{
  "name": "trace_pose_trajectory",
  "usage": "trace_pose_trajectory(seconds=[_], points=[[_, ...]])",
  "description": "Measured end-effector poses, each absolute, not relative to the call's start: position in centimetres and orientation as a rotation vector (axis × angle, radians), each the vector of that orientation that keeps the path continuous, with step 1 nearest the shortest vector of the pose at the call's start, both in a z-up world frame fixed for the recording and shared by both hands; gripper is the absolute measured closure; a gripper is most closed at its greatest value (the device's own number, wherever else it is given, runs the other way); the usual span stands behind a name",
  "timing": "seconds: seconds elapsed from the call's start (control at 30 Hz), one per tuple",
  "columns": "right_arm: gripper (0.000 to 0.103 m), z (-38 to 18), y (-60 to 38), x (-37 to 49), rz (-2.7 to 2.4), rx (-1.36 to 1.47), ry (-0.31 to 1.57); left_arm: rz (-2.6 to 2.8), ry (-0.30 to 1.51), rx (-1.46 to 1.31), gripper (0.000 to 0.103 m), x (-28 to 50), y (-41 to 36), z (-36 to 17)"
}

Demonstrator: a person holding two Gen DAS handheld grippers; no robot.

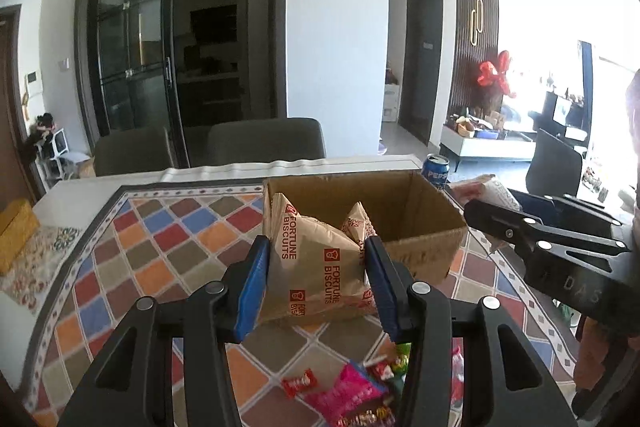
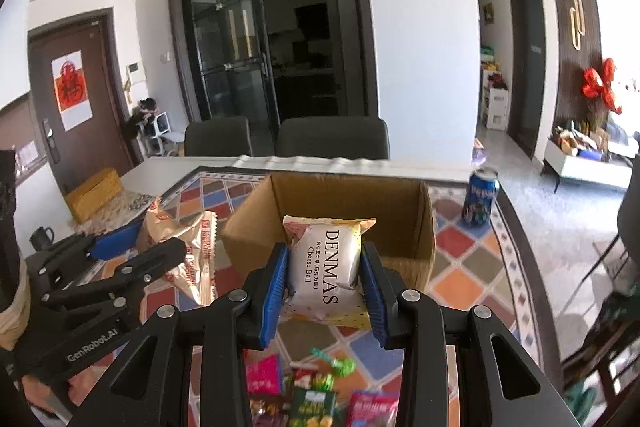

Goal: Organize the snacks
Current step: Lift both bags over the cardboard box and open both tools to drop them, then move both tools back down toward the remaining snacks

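My left gripper (image 1: 316,247) is shut on a tan Fortune Biscuits bag (image 1: 312,263), held above the table just in front of an open cardboard box (image 1: 424,251). My right gripper (image 2: 324,255) is shut on a white Denmas Cheese Ball bag (image 2: 326,263), held at the near edge of the same box (image 2: 400,195). Each gripper shows in the other's view: the right one with its bag (image 1: 496,193) at the right, the left one with the biscuit bag (image 2: 188,247) at the left. A pile of small bright snack packets (image 1: 352,387) lies on the cloth below both grippers (image 2: 312,391).
A patterned tablecloth (image 1: 168,251) covers the table. A blue Pepsi can (image 2: 480,199) stands right of the box near the table edge. A yellow box (image 2: 94,197) and a black mug (image 2: 40,237) sit at the left. Two dark chairs (image 2: 332,137) stand behind the table.
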State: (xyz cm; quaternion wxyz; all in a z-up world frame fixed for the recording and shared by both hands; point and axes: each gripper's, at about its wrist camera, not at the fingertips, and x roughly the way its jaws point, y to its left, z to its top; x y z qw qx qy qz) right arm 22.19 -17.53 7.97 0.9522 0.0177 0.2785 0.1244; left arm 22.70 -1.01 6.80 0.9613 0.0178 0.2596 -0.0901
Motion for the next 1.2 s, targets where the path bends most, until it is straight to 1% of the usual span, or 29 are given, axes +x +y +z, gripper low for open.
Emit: trace_pose_trajectory(seconds=[0.3,0.53,0.73,0.8,0.87,0.9,0.93,0.97,1.0,1.03,1.2], points=[[0.066,9.6,-18.0,27.4,0.233,-0.022,0.616,-0.198,0.576,0.086,0.056,28.3,-2.1,8.0],[0.066,9.3,-18.4,31.7,0.220,-0.021,0.677,-0.198,0.676,0.062,0.056,33.5,-1.9,6.8],[0.066,8.2,-18.2,34.1,0.201,-0.019,0.713,-0.195,0.735,0.046,0.055,35.6,-2.3,5.6],[0.066,7.5,-18.2,34.8,0.206,-0.007,0.732,-0.189,0.741,0.049,0.052,36.0,-2.5,5.3],[0.066,6.9,-18.3,35.4,0.215,0.006,0.751,-0.179,0.739,0.048,0.041,36.2,-2.6,5.2],[0.065,6.7,-18.3,35.5,0.216,0.003,0.752,-0.177,0.731,0.047,0.038,36.0,-2.6,5.2],[0.062,6.5,-18.1,35.6,0.212,-0.009,0.751,-0.172,0.723,0.052,0.033,35.9,-2.6,5.3],[0.052,6.2,-18.1,35.5,0.181,-0.032,0.751,-0.163,0.715,0.059,0.032,35.6,-2.6,5.4],[0.045,6.2,-18.1,35.3,0.159,-0.045,0.748,-0.144,0.705,0.076,0.032,35.2,-2.6,5.5],[0.042,6.2,-18.1,35.0,0.146,-0.053,0.740,-0.135,0.699,0.083,0.032,34.9,-2.6,5.6],[0.042,6.5,-18.6,33.0,0.166,-0.028,0.735,-0.139,0.669,0.096,0.028,32.5,-2.4,6.2]])
